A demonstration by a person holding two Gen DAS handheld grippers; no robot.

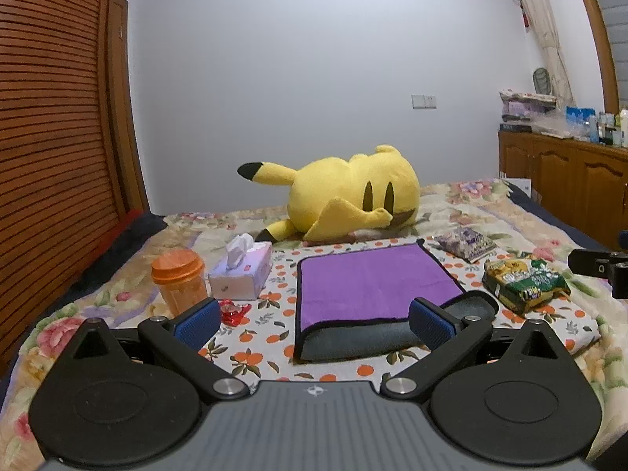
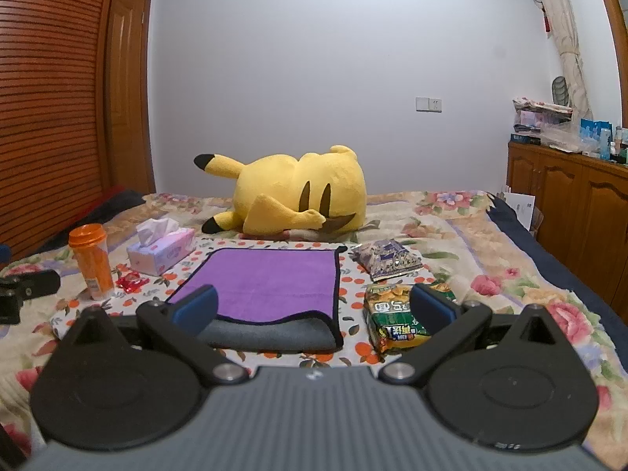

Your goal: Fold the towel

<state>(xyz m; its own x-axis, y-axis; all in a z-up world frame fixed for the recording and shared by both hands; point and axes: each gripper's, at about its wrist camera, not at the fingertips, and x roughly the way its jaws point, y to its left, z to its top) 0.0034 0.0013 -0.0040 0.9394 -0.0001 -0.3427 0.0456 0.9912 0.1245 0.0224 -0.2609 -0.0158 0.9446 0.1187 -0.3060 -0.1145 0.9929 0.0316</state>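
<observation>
A purple towel [image 1: 373, 278] with a grey underside and black trim lies folded over on the orange-print cloth on the bed; its grey lower layer sticks out at the near edge. It also shows in the right wrist view [image 2: 271, 282]. My left gripper [image 1: 314, 324] is open and empty, hovering just before the towel's near edge. My right gripper [image 2: 314, 308] is open and empty, near the towel's near right corner. Each gripper shows at the edge of the other's view.
A yellow plush toy [image 1: 349, 196] lies behind the towel. An orange bottle [image 1: 180, 278], a tissue box [image 1: 243, 271] and a red wrapper [image 1: 233, 310] stand left. A green snack bag [image 1: 524, 282] and a purple packet [image 1: 467, 243] lie right. Wooden cabinets [image 2: 569, 204] line the right wall.
</observation>
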